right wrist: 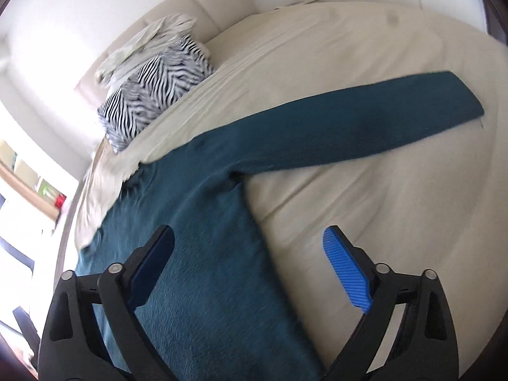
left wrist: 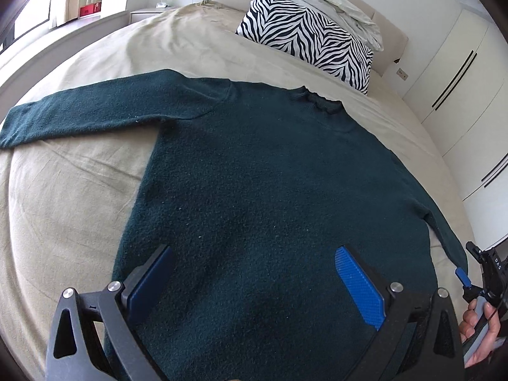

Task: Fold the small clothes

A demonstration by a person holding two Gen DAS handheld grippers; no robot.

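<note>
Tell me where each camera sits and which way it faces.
Left wrist: on the left hand-held gripper, angled down over the sweater body toward the headboard; open jaws, the right hand-held gripper and a hand at the edge.
Right wrist: on the right gripper, angled down over the sweater's side edge and outstretched sleeve; open jaws.
Shared: sweater, bed, striped pillow.

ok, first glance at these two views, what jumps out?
The dark green sweater dominates, spread flat on the beige bed sheet with both sleeves stretched out to the sides. Next is the zebra-print pillow at the headboard end, with a pale bundle of bedding piled on it. Up close, the left tongs stand open over the sweater's lower body, and the right tongs stand open over its side edge, gripping nothing.
</note>
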